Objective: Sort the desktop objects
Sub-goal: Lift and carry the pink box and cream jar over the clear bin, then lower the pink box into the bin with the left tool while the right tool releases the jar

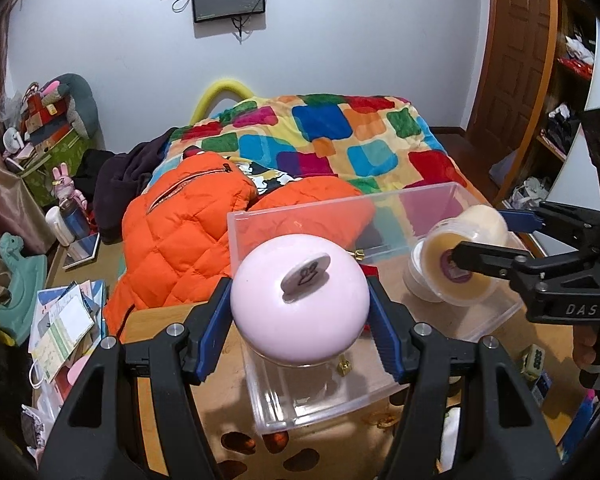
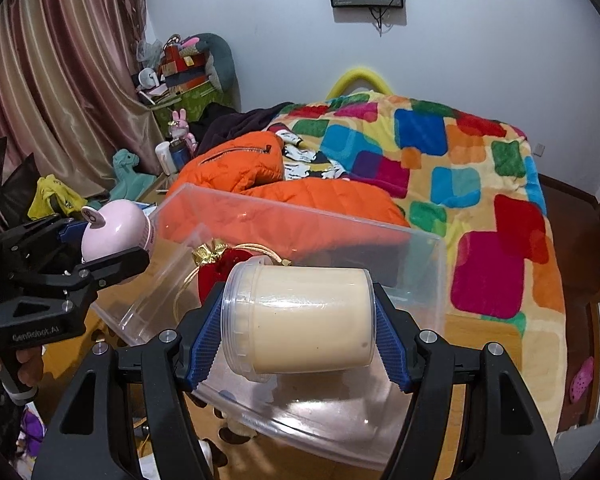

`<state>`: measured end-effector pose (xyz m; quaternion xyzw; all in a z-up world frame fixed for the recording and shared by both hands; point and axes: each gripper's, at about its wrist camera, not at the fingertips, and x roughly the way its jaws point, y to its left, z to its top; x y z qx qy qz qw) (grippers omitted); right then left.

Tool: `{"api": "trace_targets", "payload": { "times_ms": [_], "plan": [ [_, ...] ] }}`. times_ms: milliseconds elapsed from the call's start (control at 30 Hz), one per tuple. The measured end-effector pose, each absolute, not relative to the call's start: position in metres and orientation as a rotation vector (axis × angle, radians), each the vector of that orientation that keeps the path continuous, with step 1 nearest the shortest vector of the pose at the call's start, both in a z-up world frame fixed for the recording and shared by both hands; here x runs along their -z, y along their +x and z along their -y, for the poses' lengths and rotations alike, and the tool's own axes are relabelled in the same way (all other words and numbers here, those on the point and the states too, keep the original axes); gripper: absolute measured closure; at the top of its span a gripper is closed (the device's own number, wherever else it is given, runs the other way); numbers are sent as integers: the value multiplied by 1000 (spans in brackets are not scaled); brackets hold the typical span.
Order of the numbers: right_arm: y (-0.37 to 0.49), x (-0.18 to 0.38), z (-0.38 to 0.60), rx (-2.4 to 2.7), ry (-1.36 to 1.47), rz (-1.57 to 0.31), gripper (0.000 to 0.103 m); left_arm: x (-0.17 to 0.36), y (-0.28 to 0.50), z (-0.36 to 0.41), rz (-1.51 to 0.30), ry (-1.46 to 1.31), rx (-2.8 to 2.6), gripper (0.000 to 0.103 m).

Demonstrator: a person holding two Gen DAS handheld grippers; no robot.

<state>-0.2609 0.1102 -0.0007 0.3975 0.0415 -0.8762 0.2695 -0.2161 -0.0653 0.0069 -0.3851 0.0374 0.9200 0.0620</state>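
Note:
My left gripper [image 1: 300, 312] is shut on a round pink jar [image 1: 300, 298] with a small oval tag on top, held over the near left end of a clear plastic box [image 1: 260, 216]. My right gripper [image 2: 298, 322] is shut on a cream-filled clear jar [image 2: 300, 316], held on its side above the box [image 2: 420, 248]. The cream jar [image 1: 460, 256] and right gripper [image 1: 496, 240] also show at the right of the left wrist view. The pink jar [image 2: 114, 236] and left gripper [image 2: 80, 248] show at the left of the right wrist view. A red pouch with gold cord [image 2: 228, 264] lies inside the box.
The box sits on a wooden desk [image 1: 156, 328]. Behind it is a bed with an orange jacket [image 1: 188, 232] and a colourful blanket [image 1: 340, 136]. Papers and cards [image 1: 64, 320] lie at the left. A small box [image 1: 534, 358] sits on the desk at the right.

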Motion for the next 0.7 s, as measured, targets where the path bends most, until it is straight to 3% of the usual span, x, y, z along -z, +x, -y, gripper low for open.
{"api": "trace_targets", "payload": {
  "times_ms": [700],
  "plan": [
    [-259,16,-77,2294,1069,-236,39,17,-227,48,-229,-1218,-2738,40]
  ]
}}
